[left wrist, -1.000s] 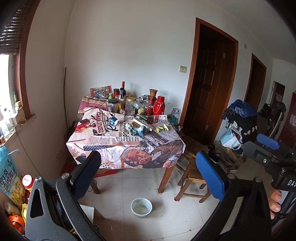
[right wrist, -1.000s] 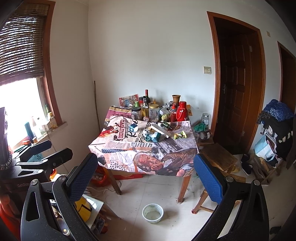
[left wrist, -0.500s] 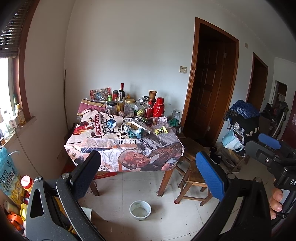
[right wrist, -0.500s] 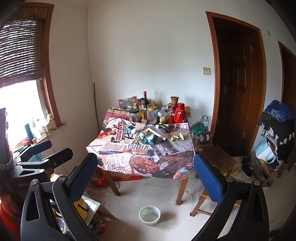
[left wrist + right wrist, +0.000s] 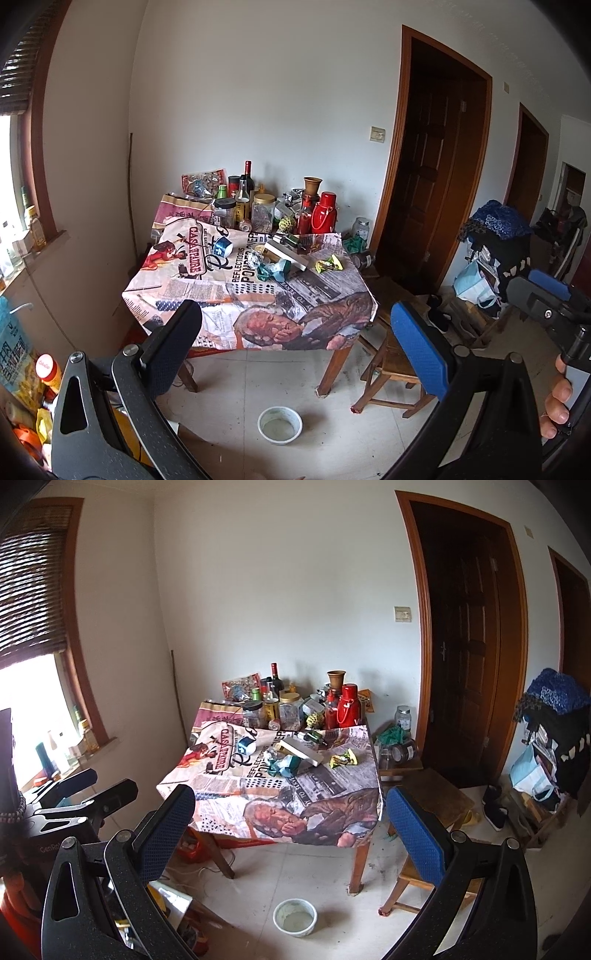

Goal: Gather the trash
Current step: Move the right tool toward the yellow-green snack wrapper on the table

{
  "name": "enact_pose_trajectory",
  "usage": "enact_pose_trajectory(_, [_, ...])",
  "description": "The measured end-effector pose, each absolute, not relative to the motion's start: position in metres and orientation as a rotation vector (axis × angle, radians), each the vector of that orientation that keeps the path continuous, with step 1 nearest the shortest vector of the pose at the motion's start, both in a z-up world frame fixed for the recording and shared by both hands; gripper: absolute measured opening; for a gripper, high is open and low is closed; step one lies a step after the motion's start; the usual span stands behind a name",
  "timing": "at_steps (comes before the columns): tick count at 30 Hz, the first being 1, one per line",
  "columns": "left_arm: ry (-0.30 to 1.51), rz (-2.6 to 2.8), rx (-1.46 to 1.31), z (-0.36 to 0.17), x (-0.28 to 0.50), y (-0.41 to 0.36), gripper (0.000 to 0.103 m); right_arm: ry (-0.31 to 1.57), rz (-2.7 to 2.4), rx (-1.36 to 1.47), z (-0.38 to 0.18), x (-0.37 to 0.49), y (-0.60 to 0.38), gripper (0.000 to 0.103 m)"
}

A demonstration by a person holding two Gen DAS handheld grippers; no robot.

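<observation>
White walls and two dark wooden doors (image 5: 465, 657) enclose a tiled room with a cloth-covered table (image 5: 251, 295) near its back wall.

Left gripper (image 5: 295, 325): held level, well short of the table, aimed at its front edge. Both blue-padded fingers stand wide apart with nothing between them.

Right gripper (image 5: 290, 814): same attitude, jaws spread wide, empty. In the left wrist view its body shows at the right edge, with a person's fingers (image 5: 557, 402) wrapped around the handle.

Trash location: a crumpled teal wrapper (image 5: 286, 766) and a yellow-green wrapper (image 5: 343, 758) lie on the tablecloth, near a flat grey box (image 5: 301, 751). A small blue-and-white cup (image 5: 246, 744) lies on its side towards the left. Bottles, jars and a red thermos (image 5: 349, 705) crowd the rear edge.

Legible text: the tablecloth print reads "CASA PADRE" and "REFLECTIONS". Other print is too small to read.

A white bowl (image 5: 294, 917) sits on the floor before the table.
</observation>
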State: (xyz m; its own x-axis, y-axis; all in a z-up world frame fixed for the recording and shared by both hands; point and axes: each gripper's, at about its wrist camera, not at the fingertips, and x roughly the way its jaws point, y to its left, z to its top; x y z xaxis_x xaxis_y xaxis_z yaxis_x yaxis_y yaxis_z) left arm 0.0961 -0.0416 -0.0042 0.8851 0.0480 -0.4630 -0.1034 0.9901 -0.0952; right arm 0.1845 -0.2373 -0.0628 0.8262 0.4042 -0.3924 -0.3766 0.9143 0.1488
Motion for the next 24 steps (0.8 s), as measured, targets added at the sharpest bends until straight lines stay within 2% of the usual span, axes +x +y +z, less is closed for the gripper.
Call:
enact_pose_trajectory(11, [0.436, 0.057, -0.077, -0.016, 0.216, 0.008, 0.103, 0.463, 0.303, 0.095, -0.074, 0.281, -0.197, 0.103])
enact_pose_trajectory(19, [0.479, -0.002, -0.08, -0.016, 0.321, 0.054, 0.103, 0.516, 0.235, 0.148, -0.074, 0.355, -0.161, 0.103])
enact_pose_trajectory(24, [0.536, -0.005, -0.066, -0.034, 0.377, 0.067, 0.103, 0.567, 0.196, 0.166, -0.085, 0.395, -0.15, 0.103])
